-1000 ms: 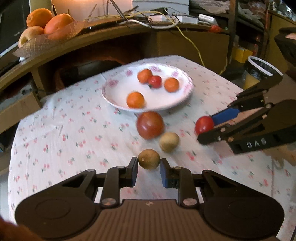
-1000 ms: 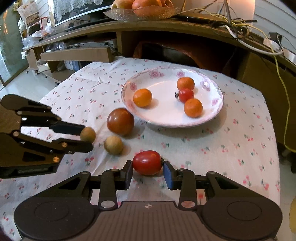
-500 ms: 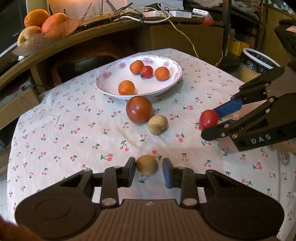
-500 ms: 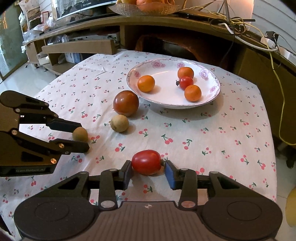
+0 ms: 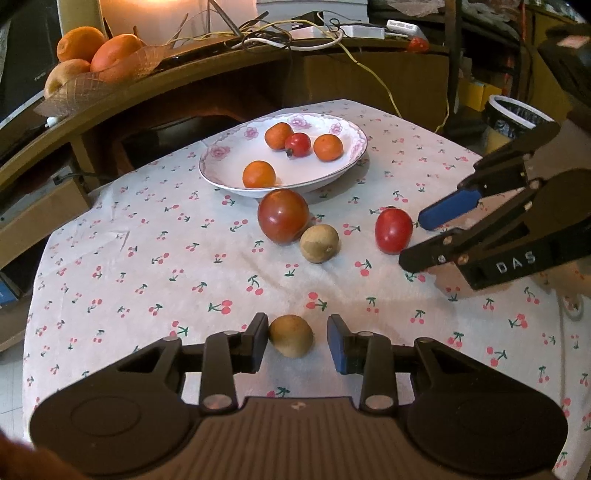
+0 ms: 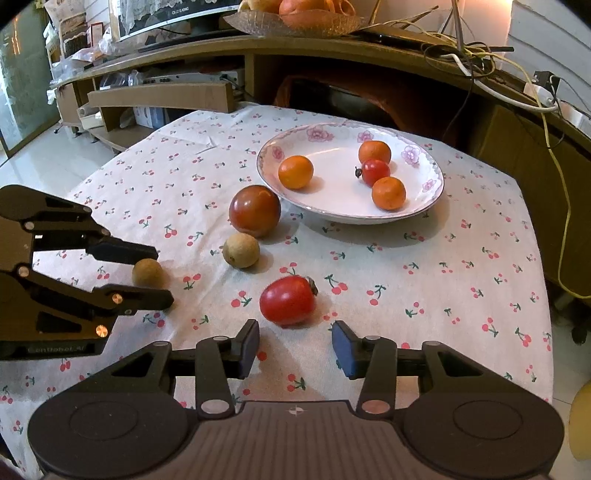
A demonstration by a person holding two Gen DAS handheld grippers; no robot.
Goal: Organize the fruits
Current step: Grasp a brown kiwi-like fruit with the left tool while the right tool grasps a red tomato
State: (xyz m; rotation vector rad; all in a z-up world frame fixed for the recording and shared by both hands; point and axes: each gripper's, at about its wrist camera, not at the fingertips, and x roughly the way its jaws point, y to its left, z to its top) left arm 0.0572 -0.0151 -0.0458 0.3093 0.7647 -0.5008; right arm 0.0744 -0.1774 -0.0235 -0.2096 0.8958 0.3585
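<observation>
A white flowered plate (image 5: 221,173) (image 6: 424,206) holds three small oranges and a cherry tomato (image 5: 297,144). In front of it on the cherry-print cloth lie a large dark red tomato (image 5: 283,216) (image 6: 255,211) and a tan round fruit (image 5: 319,243) (image 6: 241,250). My left gripper (image 5: 297,341) (image 6: 147,273) is open, with a second tan fruit (image 5: 291,335) (image 6: 147,272) resting on the cloth between its fingers. My right gripper (image 6: 294,345) (image 5: 417,240) is open, with a red oval tomato (image 6: 288,301) (image 5: 393,230) lying just beyond its fingertips.
A curved wooden counter (image 5: 184,92) rises behind the table, with a basket of oranges (image 5: 96,59) and tangled cables (image 5: 295,33) on it. A white bin (image 5: 513,122) stands off the table's right side. The table edge drops away on the left and near sides.
Both grippers have opened and drawn back toward the near edge. The tan fruit and the red tomato were let go and now rest on the cloth.
</observation>
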